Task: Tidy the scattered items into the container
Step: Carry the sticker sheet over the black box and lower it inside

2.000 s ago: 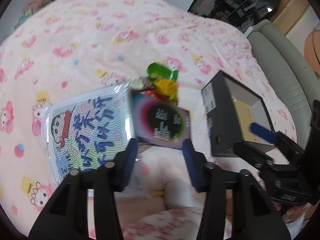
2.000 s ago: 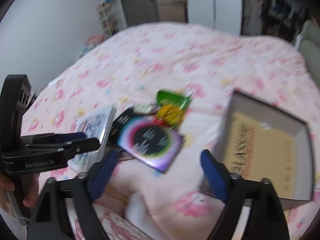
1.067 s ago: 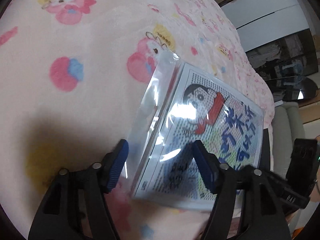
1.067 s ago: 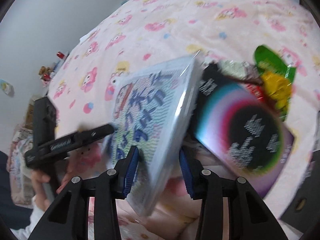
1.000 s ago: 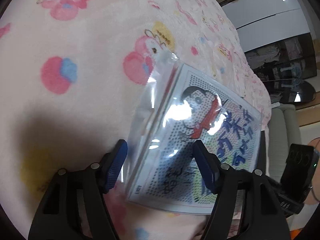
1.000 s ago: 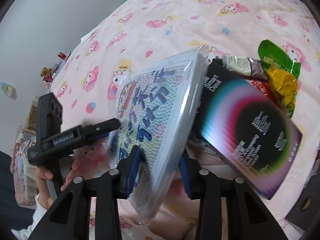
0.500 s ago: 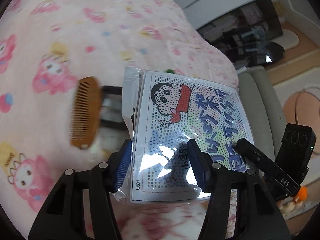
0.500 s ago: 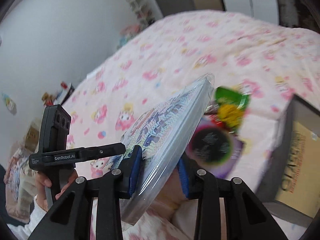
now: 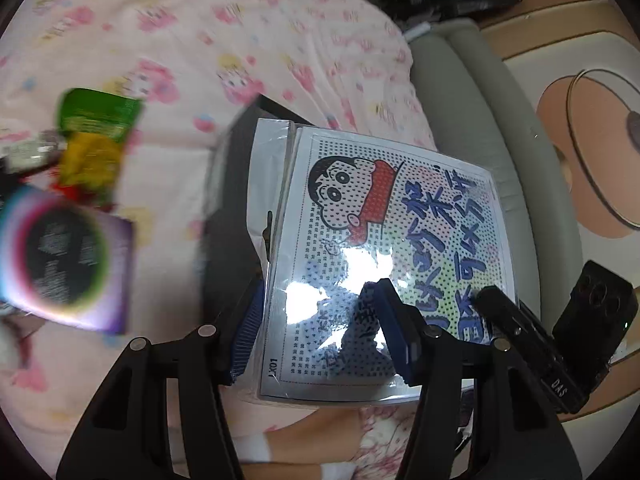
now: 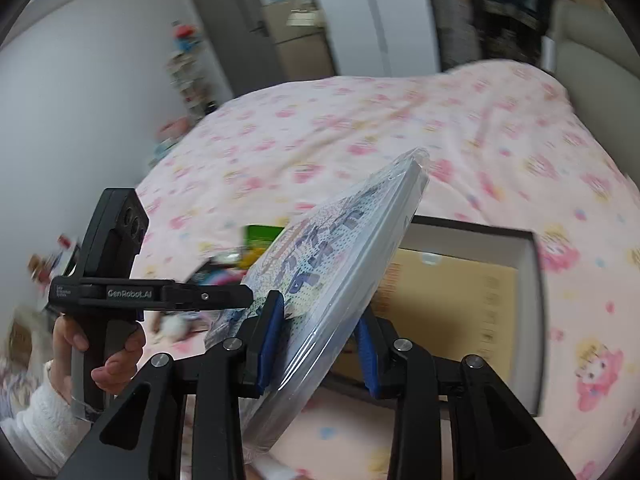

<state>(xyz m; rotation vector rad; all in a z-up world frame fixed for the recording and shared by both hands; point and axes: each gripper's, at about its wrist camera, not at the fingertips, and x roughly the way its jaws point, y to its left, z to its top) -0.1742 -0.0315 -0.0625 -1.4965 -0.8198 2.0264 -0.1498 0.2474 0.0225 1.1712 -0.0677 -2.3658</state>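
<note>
Open black box [image 10: 532, 280] (brown sheet [image 10: 452, 300] inside), bagged cartoon kit [image 10: 332, 280] clamped above by both tongs.

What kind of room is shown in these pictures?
Most likely a bedroom: a wide bed under a pink cartoon-print blanket, a padded headboard at its edge, and shelves of toys along the wall.

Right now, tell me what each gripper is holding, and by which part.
Both hold the bagged cartoon picture kit. The left gripper clamps its near bottom edge; the right gripper clamps the same end, across its thickness, above the open box.
</note>
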